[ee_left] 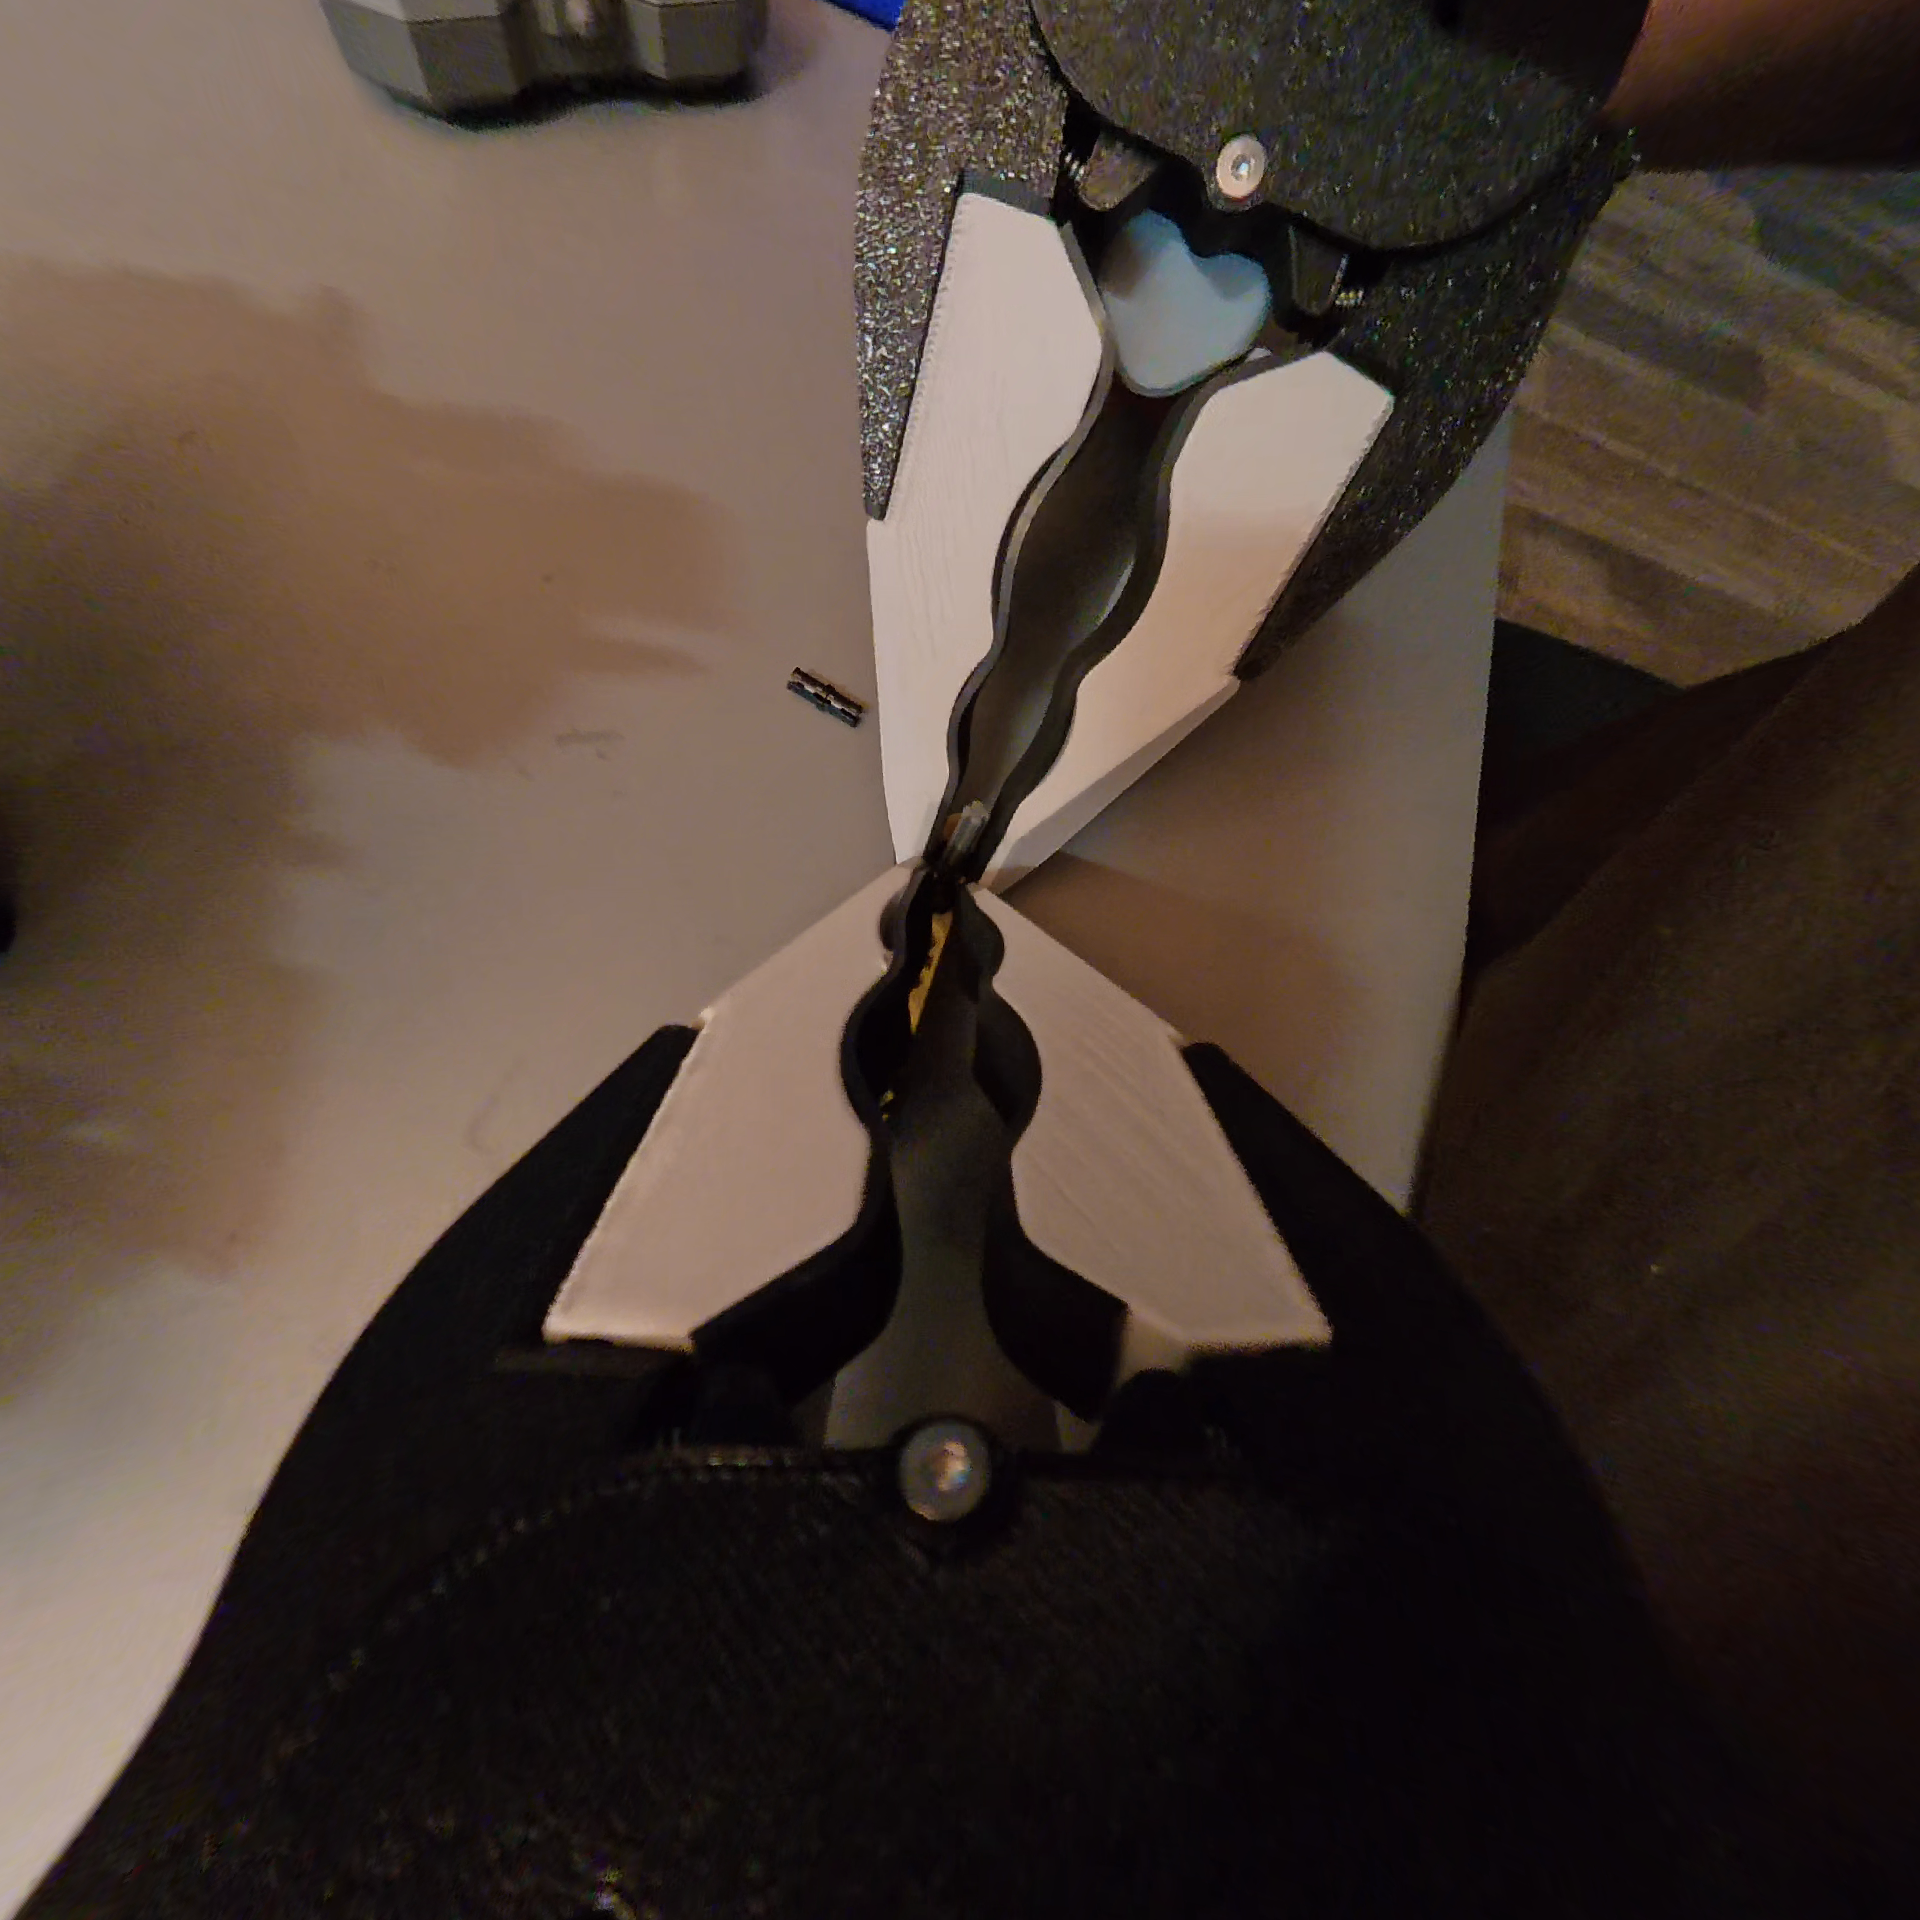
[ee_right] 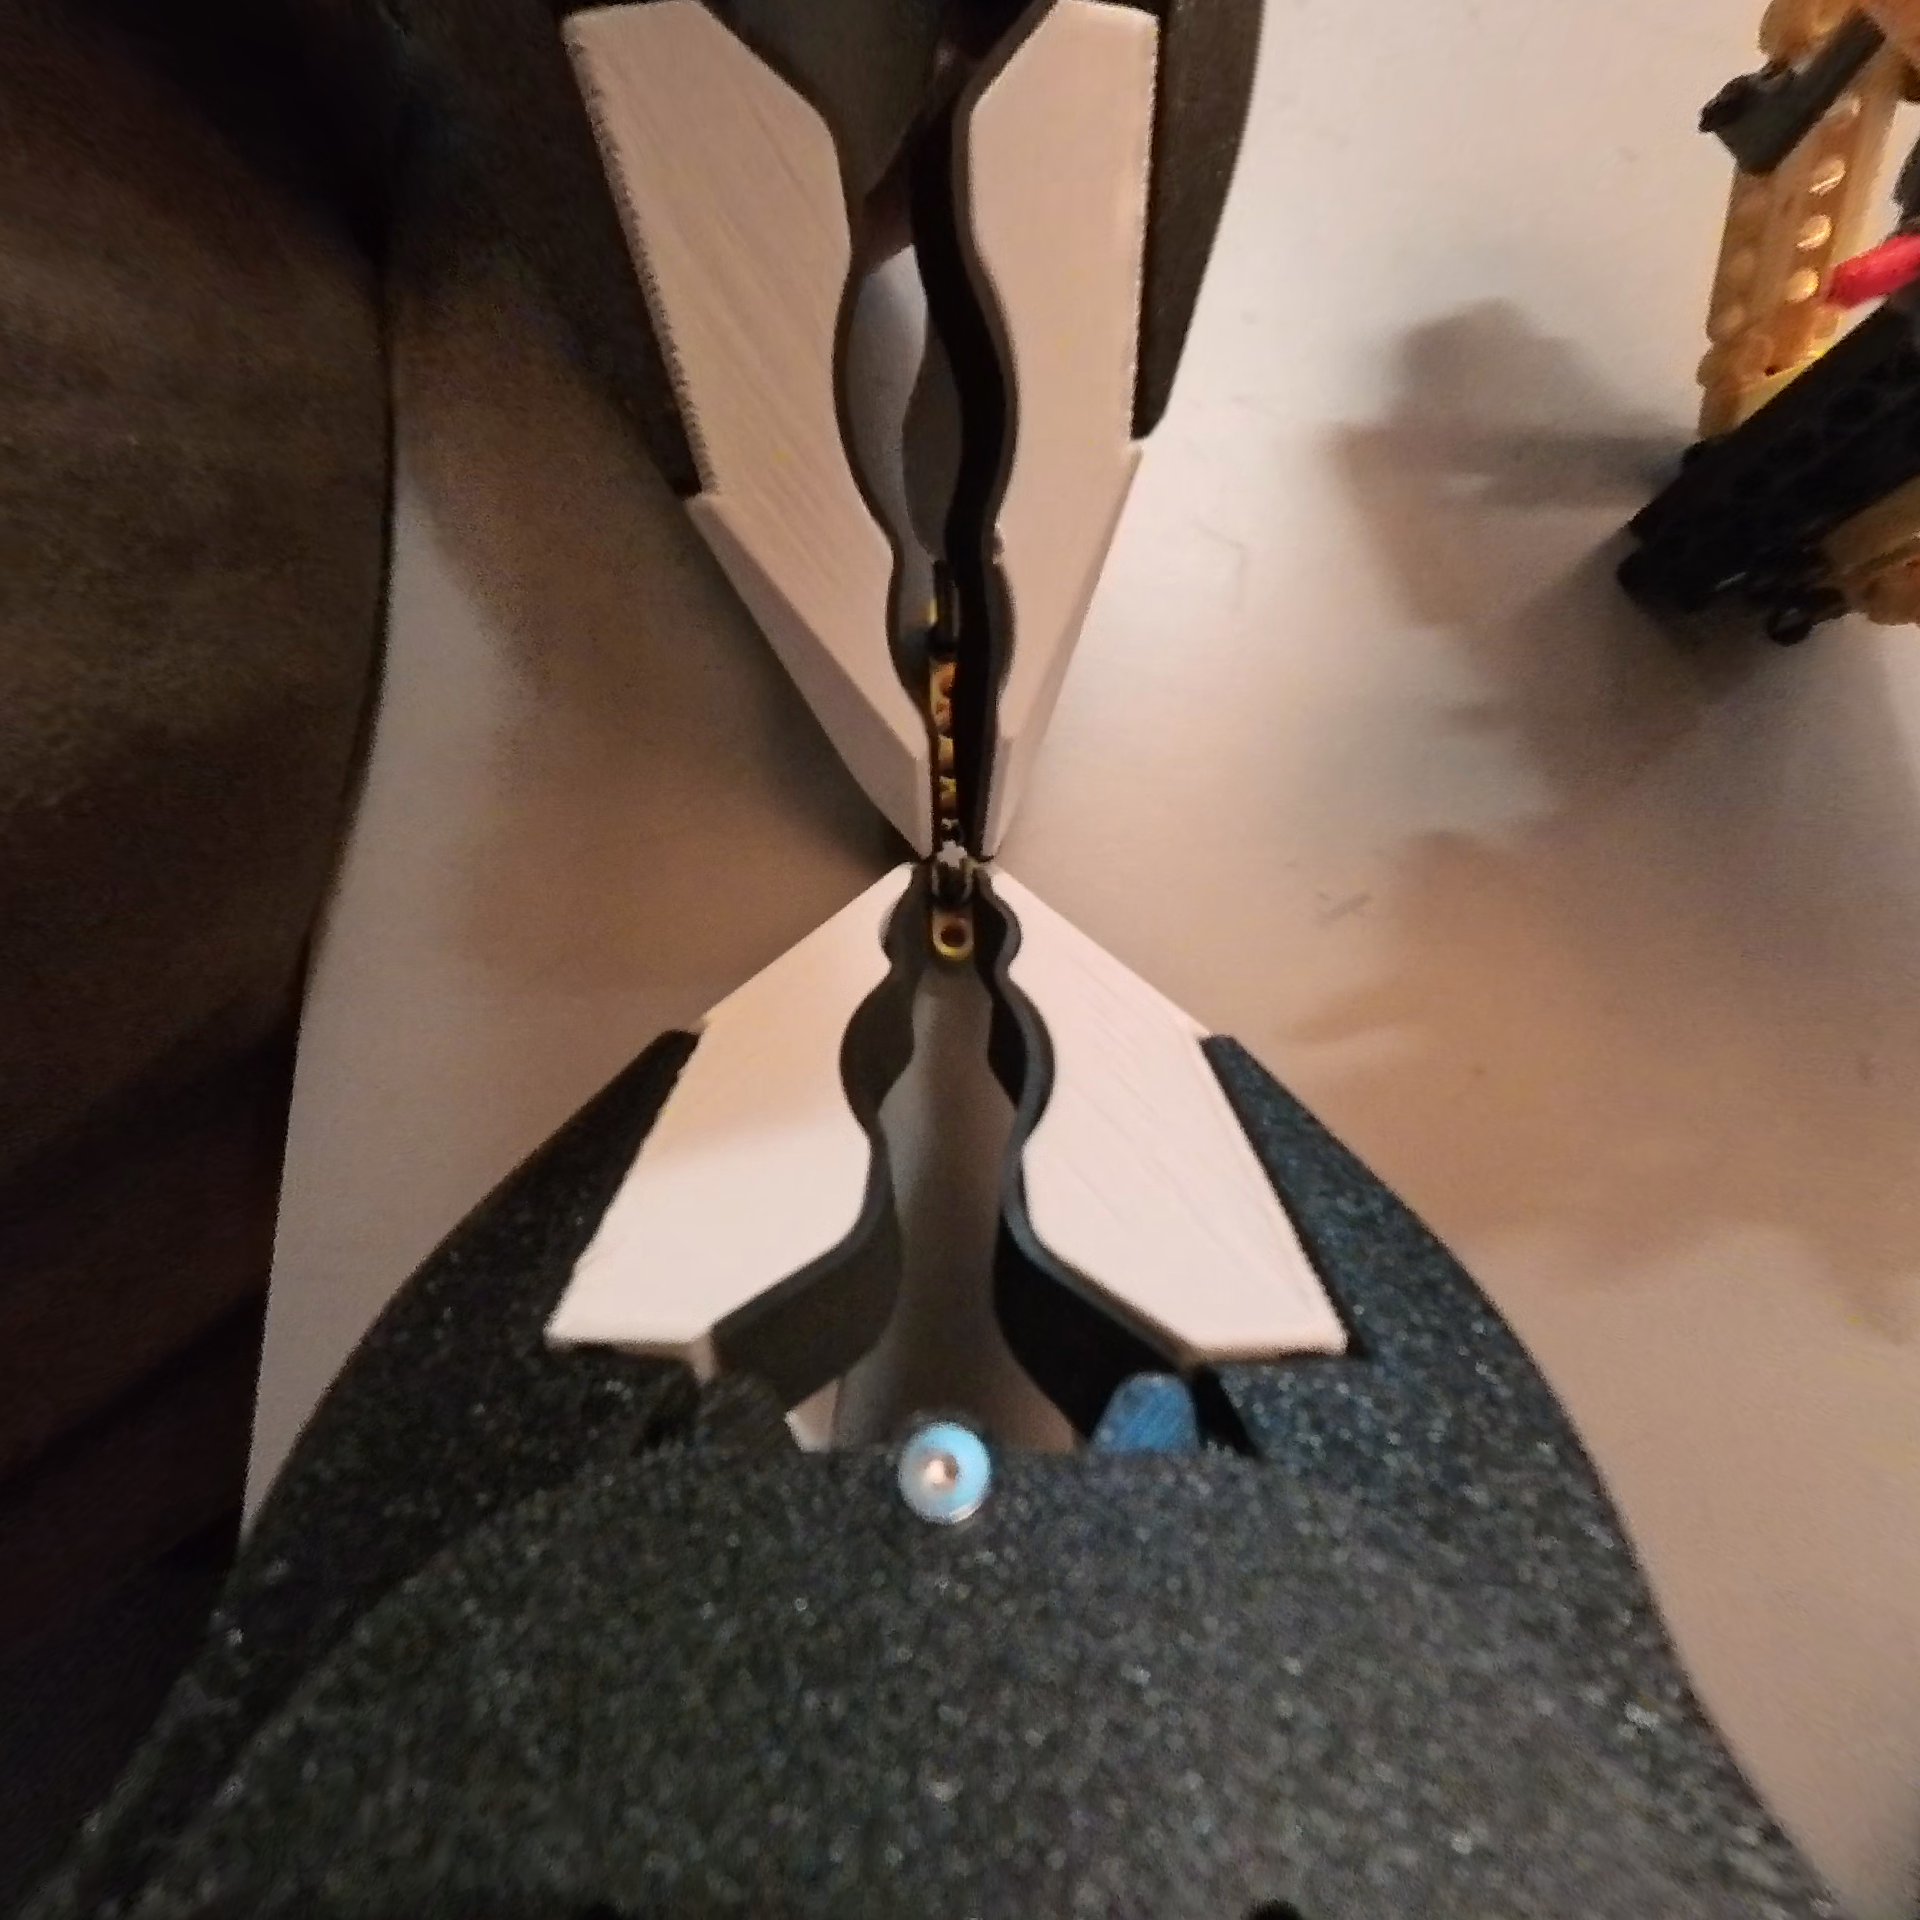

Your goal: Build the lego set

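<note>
My left gripper (ee_left: 935, 891) and my right gripper (ee_right: 951, 881) meet tip to tip just above the white table (ee_left: 520, 935). The left one is shut on a thin yellow and black toy beam (ee_left: 921, 987), which also shows between its fingers in the right wrist view (ee_right: 948, 717). The right gripper comes from the top in the left wrist view (ee_left: 961, 840) and is shut on a small grey pin (ee_left: 968, 826). In the right wrist view the pin (ee_right: 951, 862) sits at the meeting point, with a yellow ringed end (ee_right: 951, 935) just behind it.
A small black pin (ee_left: 826, 696) lies on the table left of the grippers. A grey block (ee_left: 540, 52) stands at the far edge. A yellow and black toy build (ee_right: 1818, 364) with a red peg (ee_right: 1881, 275) stands off to one side. The table edge (ee_left: 1455, 831) borders wood floor and a dark leg. Both grippers' tips are close together, under 4 cm apart. From the right gripper's tips to the grey block (ee_left: 540, 52) is close to 20 centimeters.
</note>
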A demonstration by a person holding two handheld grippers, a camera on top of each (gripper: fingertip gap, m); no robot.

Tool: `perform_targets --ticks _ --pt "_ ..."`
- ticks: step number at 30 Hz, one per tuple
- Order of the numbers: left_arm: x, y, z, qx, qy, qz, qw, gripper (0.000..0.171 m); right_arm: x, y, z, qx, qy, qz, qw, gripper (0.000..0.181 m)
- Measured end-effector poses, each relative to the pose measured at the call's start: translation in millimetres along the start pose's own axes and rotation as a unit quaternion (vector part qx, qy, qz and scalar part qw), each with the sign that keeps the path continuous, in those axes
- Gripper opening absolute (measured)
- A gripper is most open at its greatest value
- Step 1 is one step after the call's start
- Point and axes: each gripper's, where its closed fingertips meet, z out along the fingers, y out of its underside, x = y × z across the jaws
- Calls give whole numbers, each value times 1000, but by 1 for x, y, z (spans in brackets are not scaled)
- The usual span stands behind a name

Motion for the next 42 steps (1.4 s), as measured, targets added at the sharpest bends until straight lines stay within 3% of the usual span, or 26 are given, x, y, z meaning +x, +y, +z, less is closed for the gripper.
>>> perform_targets --ticks 3,8,33,40,42 --pt "1 0 -1 0 1 8 1000 0 -1 0 0 0 0 -2 1000 7" --pt "2 1 -1 -8 14 92 996 0 -2 -1 0 6 -13 -13 1000 7" --pt "8 1 -8 4 58 27 998 0 -8 -6 4 30 -2 -13 999 7" --pt "9 2 -6 3 51 43 998 0 -10 -6 3 32 -17 4 999 7" --pt "8 -6 -12 33 41 48 998 4 -8 -9 -1 47 -30 30 998 7"
